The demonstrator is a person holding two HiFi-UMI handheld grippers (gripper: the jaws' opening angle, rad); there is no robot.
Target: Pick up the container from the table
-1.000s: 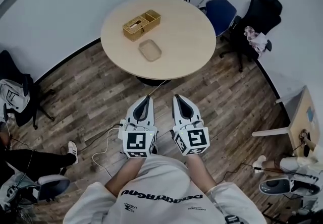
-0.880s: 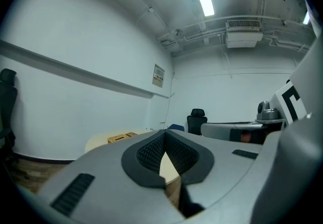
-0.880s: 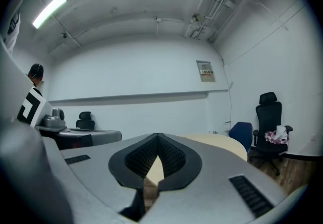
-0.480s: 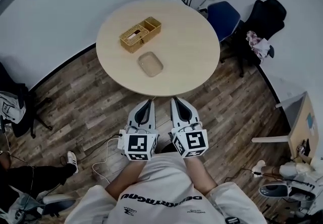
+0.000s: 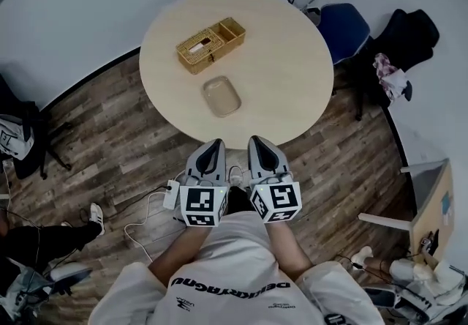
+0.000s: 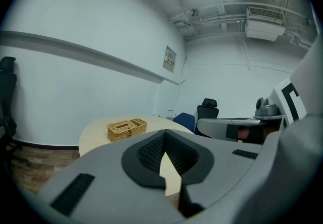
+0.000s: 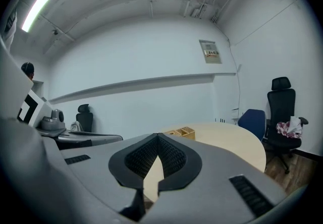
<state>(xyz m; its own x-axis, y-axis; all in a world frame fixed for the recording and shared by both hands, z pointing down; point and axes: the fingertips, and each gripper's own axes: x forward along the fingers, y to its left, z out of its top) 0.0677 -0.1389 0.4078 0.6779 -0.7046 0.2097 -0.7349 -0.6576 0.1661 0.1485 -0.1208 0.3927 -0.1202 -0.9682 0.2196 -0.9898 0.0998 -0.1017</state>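
A round light-wood table stands ahead of me. On it lies a shallow beige container, and a wicker basket with compartments sits farther back. My left gripper and right gripper are held side by side just short of the table's near edge, both shut with nothing between the jaws. The left gripper view shows the shut left gripper with the wicker basket beyond it. Past the shut right gripper in the right gripper view, the wicker basket is again visible. The beige container is hidden in both gripper views.
A blue chair and a black chair with cloth on it stand at the table's far right. Another black chair is at the left wall. A white cable and power strip lie on the wooden floor. A desk corner is at the right.
The table has drawn nearer and now sits just in front of the jaw tips. Both grippers stay shut and side by side.
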